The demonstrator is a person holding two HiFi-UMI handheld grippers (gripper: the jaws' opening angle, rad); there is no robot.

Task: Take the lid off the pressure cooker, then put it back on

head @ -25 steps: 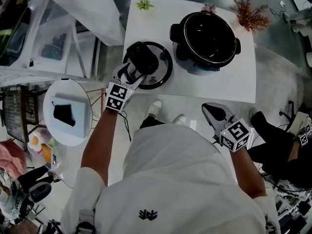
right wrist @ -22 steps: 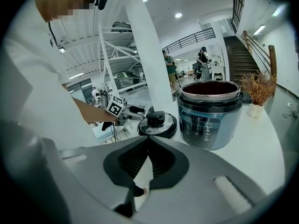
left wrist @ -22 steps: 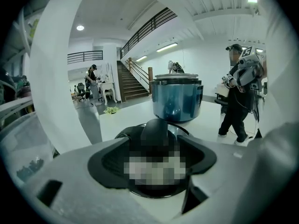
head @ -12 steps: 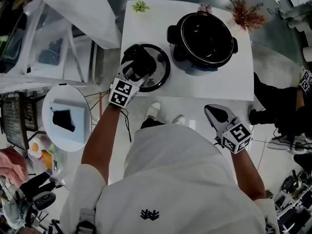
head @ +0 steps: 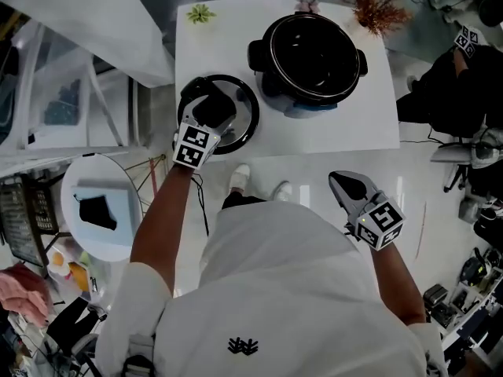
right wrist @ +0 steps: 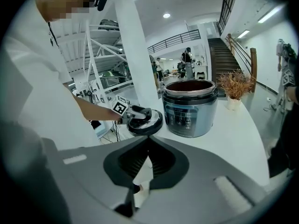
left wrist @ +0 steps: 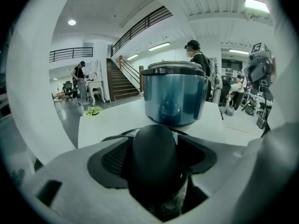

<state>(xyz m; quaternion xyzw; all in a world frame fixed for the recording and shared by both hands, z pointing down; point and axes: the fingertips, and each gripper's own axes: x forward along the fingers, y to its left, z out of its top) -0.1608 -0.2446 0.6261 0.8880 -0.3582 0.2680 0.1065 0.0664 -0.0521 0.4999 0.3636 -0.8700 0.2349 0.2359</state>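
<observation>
In the head view the lid (head: pixel 245 122) lies on the white table (head: pixel 346 128), just left of the open pot (head: pixel 314 49). The left gripper (head: pixel 211 108) covers the middle of the lid. The right gripper (head: pixel 339 181) hangs off the table, near the person's body. In the left gripper view the jaws are clamped on the black knob (left wrist: pixel 154 155) and hide most of the lid's rim. In the right gripper view the jaws are together, with nothing between them.

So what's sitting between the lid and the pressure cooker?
Nothing: only a narrow strip of bare white table separates the lid from the pressure cooker, clearest in the head view.
</observation>
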